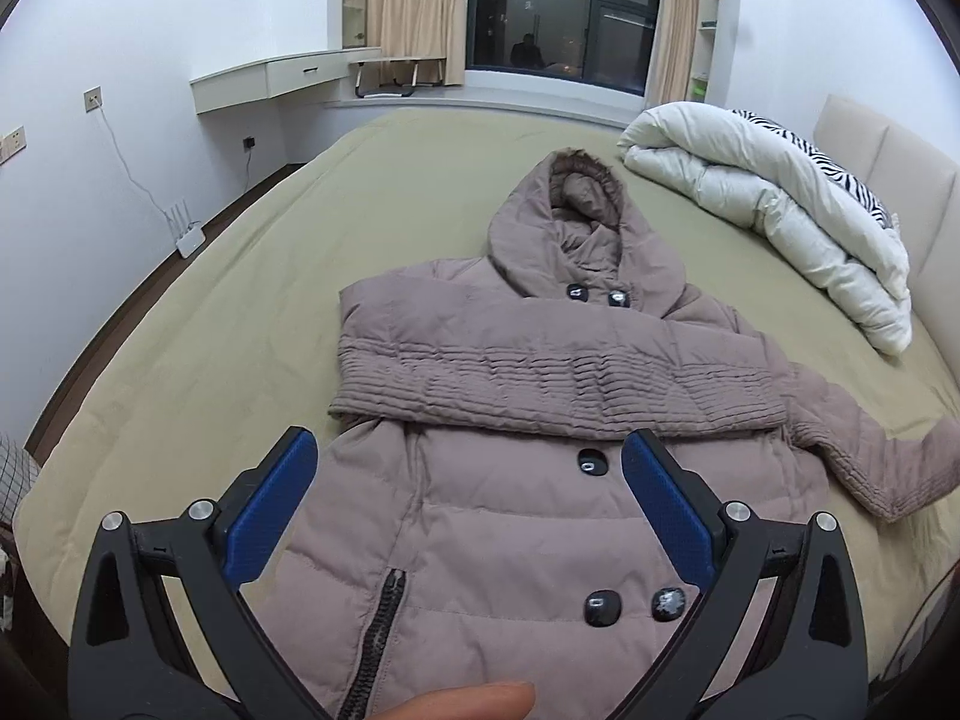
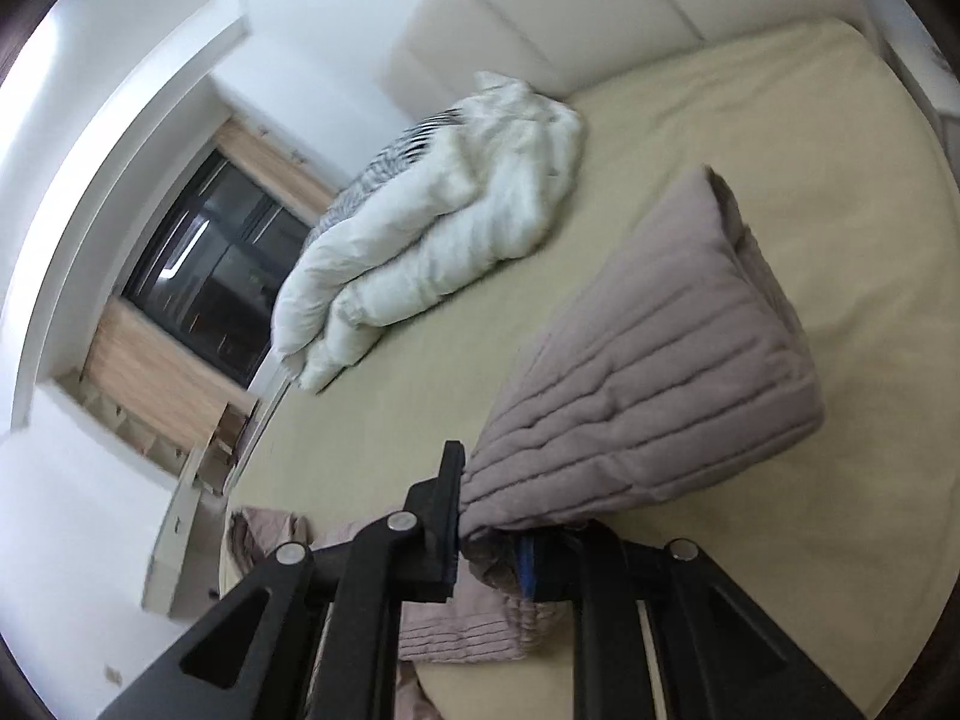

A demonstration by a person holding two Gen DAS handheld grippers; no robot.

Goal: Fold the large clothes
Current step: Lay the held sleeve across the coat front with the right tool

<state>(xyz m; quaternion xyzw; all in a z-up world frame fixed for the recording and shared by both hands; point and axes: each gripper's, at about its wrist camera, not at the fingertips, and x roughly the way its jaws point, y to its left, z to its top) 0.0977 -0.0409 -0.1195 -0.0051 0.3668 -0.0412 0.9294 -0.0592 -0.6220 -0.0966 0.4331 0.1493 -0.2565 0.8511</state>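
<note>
L gripper (image 1: 468, 474) hung over the coat's lower front, jaws spread wide, nothing between them; blue pads (image 1: 270, 510) ribbed, rubbery, on matte black plastic arms w/ silver pivot bolts. A fingertip (image 1: 474, 701) showed at the bottom edge. R gripper (image 2: 489, 531) was rolled sideways, pinching the quilted sleeve (image 2: 648, 384), which rose off the bed in a puffy, ridged cone. The coat (image 1: 510, 516) itself: mauve padded down, black glossy buttons, dark zip pocket, lying front-up on the olive bed sheet (image 1: 240, 312), one ribbed sleeve already crossed over the chest, hood (image 1: 576, 222) pointing away. No readable labels. Farther: rolled white duvet (image 1: 774, 210) w/ zebra-print pillow (image 1: 840, 168), padded beige headboard (image 1: 888, 162), dark window (image 1: 564, 12), tan curtains.
</note>
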